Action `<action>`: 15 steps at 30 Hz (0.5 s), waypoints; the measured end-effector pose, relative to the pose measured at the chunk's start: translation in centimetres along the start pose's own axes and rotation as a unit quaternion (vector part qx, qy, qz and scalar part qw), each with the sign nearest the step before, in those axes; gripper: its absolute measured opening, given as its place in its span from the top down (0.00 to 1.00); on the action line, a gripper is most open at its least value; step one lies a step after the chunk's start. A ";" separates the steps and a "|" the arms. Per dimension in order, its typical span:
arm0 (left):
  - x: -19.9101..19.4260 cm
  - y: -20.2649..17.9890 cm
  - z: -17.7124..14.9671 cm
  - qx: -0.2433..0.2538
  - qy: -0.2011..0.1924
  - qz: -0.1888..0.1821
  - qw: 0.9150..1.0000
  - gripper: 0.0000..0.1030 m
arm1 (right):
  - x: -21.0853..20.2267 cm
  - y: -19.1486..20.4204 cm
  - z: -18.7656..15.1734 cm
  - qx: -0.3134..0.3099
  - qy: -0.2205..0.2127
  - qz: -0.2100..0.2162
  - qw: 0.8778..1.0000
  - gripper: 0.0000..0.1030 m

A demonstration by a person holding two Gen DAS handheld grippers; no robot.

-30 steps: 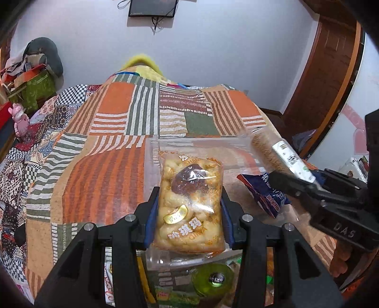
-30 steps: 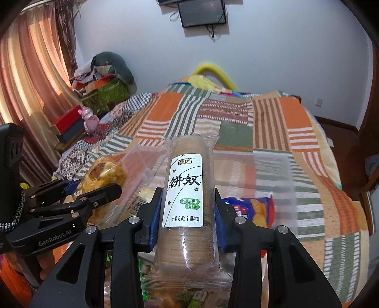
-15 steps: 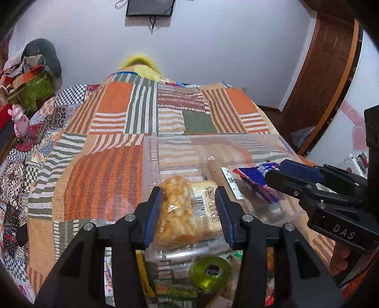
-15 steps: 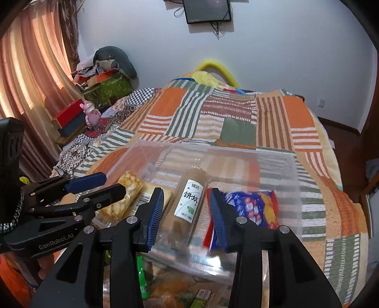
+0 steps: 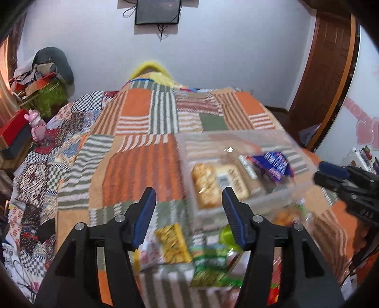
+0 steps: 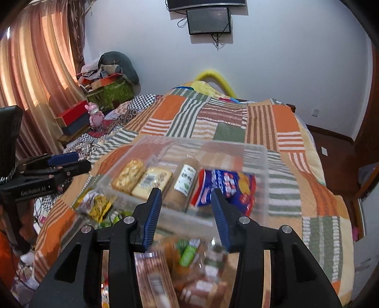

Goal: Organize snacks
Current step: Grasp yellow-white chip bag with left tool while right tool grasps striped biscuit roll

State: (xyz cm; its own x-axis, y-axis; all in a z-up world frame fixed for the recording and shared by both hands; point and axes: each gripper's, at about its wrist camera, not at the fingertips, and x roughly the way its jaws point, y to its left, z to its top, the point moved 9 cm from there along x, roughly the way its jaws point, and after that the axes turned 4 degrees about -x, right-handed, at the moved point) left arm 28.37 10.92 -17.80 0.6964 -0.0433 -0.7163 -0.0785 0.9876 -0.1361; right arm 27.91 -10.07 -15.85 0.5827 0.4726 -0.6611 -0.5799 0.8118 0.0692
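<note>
A clear plastic bin (image 6: pixel 258 151) sits on the patchwork bed. In it lie a yellow puffed-snack bag (image 6: pixel 128 175), a beige packet (image 6: pixel 151 182), a brown biscuit roll (image 6: pixel 184 182) and a blue bag (image 6: pixel 227 187). The bin also shows in the left wrist view (image 5: pixel 279 194). My left gripper (image 5: pixel 188 210) is open and empty, near and left of the bin. My right gripper (image 6: pixel 187 213) is open and empty, just short of the bin's near wall. Loose snack packs (image 6: pixel 189 265) lie blurred below it; a yellow pack (image 5: pixel 173 244) lies below the left gripper.
The orange, green and white quilt (image 5: pixel 142 163) covers the bed. Boxes, clothes and a pink toy (image 6: pixel 94 116) are stacked at the left by the curtains (image 6: pixel 30 71). A wooden door (image 5: pixel 324 71) is at the right. A screen (image 6: pixel 208 21) hangs on the far wall.
Both grippers have let go of their snacks, the puffed-snack bag and the biscuit roll, which now lie in the bin. Both have opened wider and drawn back; the left one has swung left.
</note>
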 end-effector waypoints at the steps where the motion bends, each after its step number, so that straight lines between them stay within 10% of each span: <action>1: 0.0 0.4 -0.5 -0.001 0.005 0.004 1.000 0.43 | -0.1 -0.1 -0.3 0.002 0.002 0.001 1.000 0.61; 15: 3.6 4.5 -7.7 -0.033 0.083 0.025 0.996 0.35 | -0.4 0.4 -6.1 0.031 0.045 0.013 0.998 0.50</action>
State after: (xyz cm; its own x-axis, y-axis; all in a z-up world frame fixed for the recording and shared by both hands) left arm 25.00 14.03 -26.25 0.5629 -0.0252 -0.8261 -0.1600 0.9773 -0.1389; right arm 23.99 -11.96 -20.11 0.5129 0.4643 -0.7220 -0.5560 0.8205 0.1327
